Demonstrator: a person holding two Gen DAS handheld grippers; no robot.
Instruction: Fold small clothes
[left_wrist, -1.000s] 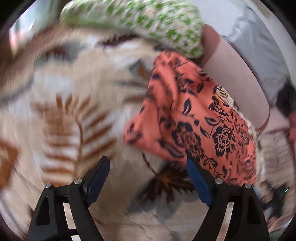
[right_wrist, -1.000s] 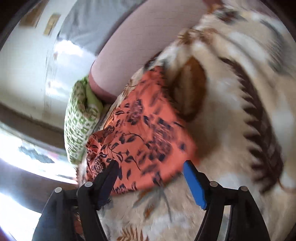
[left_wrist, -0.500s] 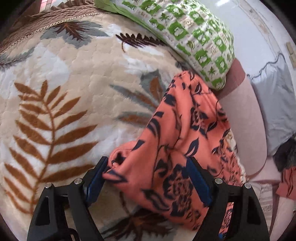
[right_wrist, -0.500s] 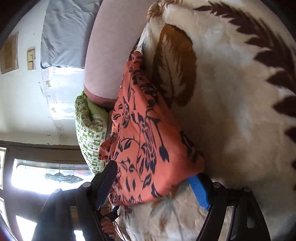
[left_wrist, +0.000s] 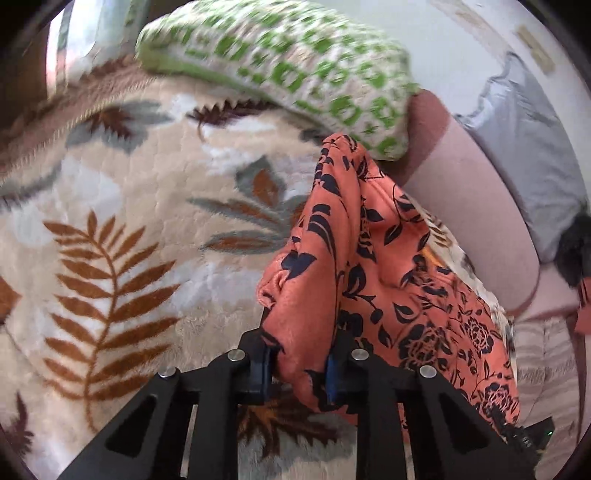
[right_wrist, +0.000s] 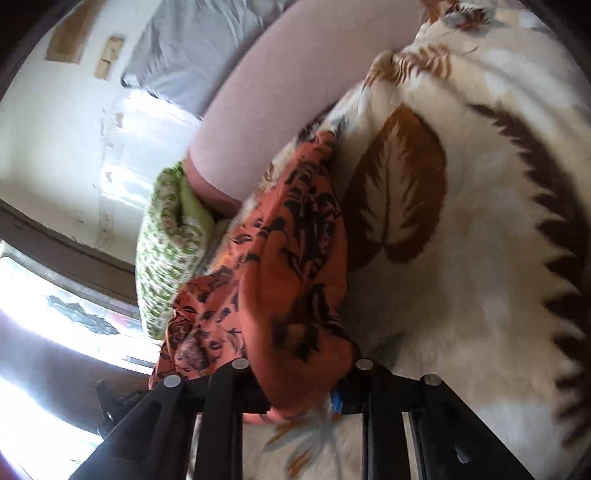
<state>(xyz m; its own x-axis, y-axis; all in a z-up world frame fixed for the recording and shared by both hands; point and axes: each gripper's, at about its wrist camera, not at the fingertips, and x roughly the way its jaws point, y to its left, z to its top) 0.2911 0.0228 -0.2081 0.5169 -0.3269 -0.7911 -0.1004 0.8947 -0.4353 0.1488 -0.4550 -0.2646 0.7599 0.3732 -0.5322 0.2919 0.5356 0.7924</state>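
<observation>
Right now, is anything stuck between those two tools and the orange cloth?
Nothing visible. The left tool and the right tool each pinch a bunch of the orange floral cloth directly, above the leaf-patterned blanket.

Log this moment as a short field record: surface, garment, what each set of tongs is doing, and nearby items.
surface: leaf-patterned blanket
garment: orange floral cloth, bunched, lying near the blanket's edge
left tongs: shut on a fold of the orange floral cloth
right tongs: shut on another part of the same cloth
nearby: green patterned pillow at the far end of the cloth; pink bolster along the blanket's edge
fold state: not yet flat or squared
image quality: some motion blur in both views
</observation>
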